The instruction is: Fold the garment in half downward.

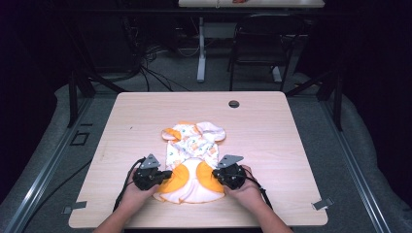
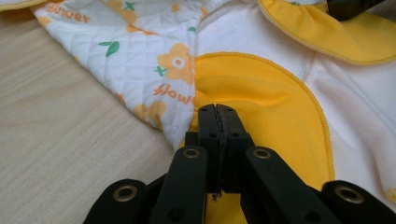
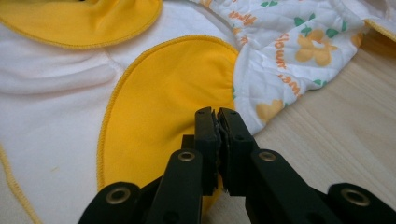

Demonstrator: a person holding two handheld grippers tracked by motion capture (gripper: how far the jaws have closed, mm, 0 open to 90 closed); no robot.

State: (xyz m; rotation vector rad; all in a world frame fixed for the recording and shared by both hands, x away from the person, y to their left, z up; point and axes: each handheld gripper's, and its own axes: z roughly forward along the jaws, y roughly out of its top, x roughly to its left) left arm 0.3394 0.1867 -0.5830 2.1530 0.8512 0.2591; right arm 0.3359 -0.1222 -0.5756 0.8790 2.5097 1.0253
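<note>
A baby garment (image 1: 192, 155) lies flat on the wooden table (image 1: 272, 145), white with orange flower print on top and yellow patches at its near end. My left gripper (image 1: 165, 175) is shut on the edge of the garment's left yellow patch (image 2: 261, 107); its jaws (image 2: 218, 112) meet with fabric pinched between them. My right gripper (image 1: 216, 175) is shut on the edge of the right yellow patch (image 3: 163, 102), and its jaws (image 3: 218, 114) are closed as well. The printed quilted part (image 2: 140, 56) (image 3: 299, 42) lies just beyond each patch.
A round cable hole (image 1: 233, 103) sits near the table's far edge. Metal clips (image 1: 322, 204) (image 1: 73, 208) sit at the near corners. Beyond the table stand a dark chair (image 1: 262, 43) and another table's white leg (image 1: 201, 53), with cables on the floor (image 1: 150, 68).
</note>
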